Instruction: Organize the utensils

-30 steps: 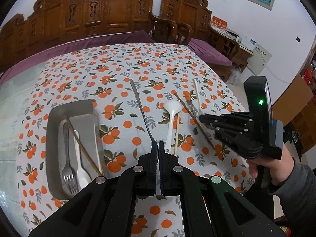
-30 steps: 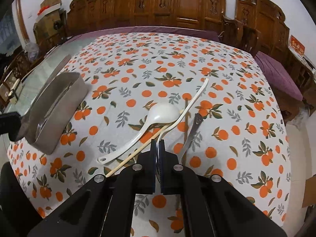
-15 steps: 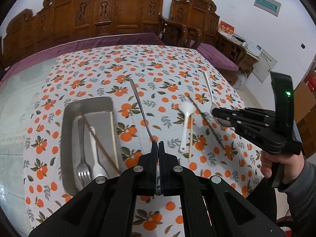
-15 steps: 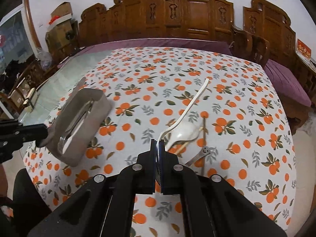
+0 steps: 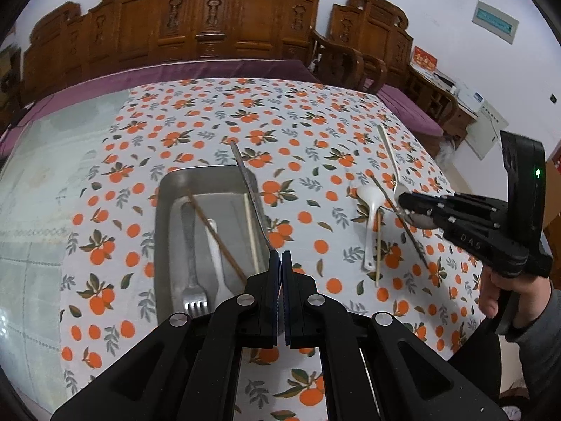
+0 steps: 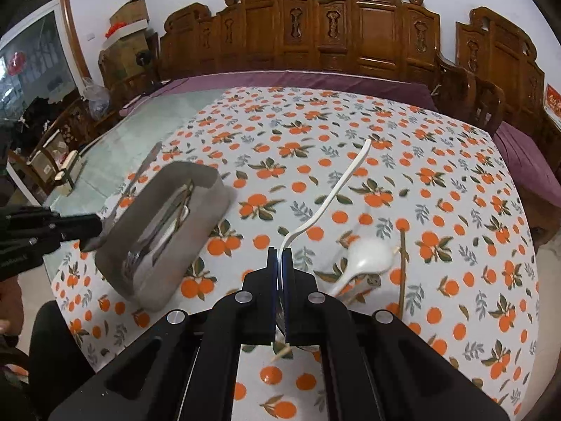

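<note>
My left gripper [image 5: 281, 258] is shut on a metal spoon [image 5: 249, 189], held above the right side of the metal tray [image 5: 164, 217]; its handle points away. The tray holds a fork [image 5: 191, 256], a white utensil [image 5: 215, 256], a dark chopstick [image 5: 215, 235] and a pale chopstick [image 5: 250, 228]. My right gripper [image 6: 280, 254] is shut on a white-handled utensil [image 6: 336, 189], lifted above the table; it also shows in the left wrist view [image 5: 406, 200]. A white soup spoon [image 5: 370, 217], a pale chopstick [image 5: 378, 249] and a dark chopstick [image 5: 399, 221] lie on the cloth.
The table carries an orange-print cloth [image 5: 308, 122] with bare glass on its left [image 5: 45, 161]. Carved wooden chairs [image 5: 210, 24] and a purple bench stand behind. In the right wrist view the tray [image 6: 210, 207] sits at left.
Both grippers have lifted their utensils off the cloth. The left gripper has moved left until its spoon is over the tray. The right gripper has risen and drawn back.
</note>
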